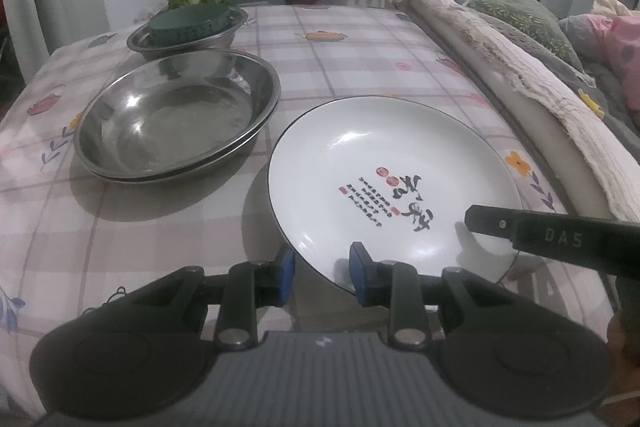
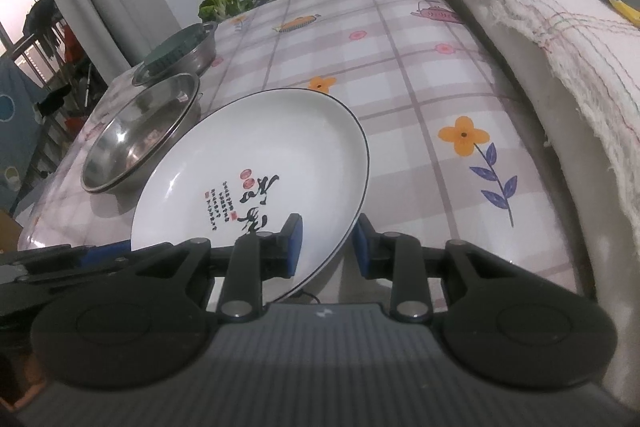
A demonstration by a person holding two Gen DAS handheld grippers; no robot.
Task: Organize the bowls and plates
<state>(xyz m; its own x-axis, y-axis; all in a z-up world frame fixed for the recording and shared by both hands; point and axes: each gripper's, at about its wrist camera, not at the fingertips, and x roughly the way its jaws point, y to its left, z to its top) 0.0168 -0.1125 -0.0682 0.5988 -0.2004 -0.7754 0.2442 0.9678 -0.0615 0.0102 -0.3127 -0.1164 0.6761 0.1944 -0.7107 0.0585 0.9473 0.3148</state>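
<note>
- The white plate (image 1: 396, 183) is seen face up near the bench (image 1: 352, 39) front edge, its printed writing upside down toward the cameras.
- Its near rim is straddled by the left hand-held gripper (image 1: 322, 275), fingers apart.
- Its right rim is straddled by the right hand-held gripper (image 2: 328, 247), fingers apart.
- Stacked steel plates (image 1: 176, 115) are seen to its left.

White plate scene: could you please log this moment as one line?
left gripper: open, straddling rim | right gripper: open, straddling rim | white round ceramic plate: on table

"DAS" stands on the right hand-held gripper (image 1: 472, 217); the white plate's (image 1: 360, 155) calligraphy is illegible.
</note>
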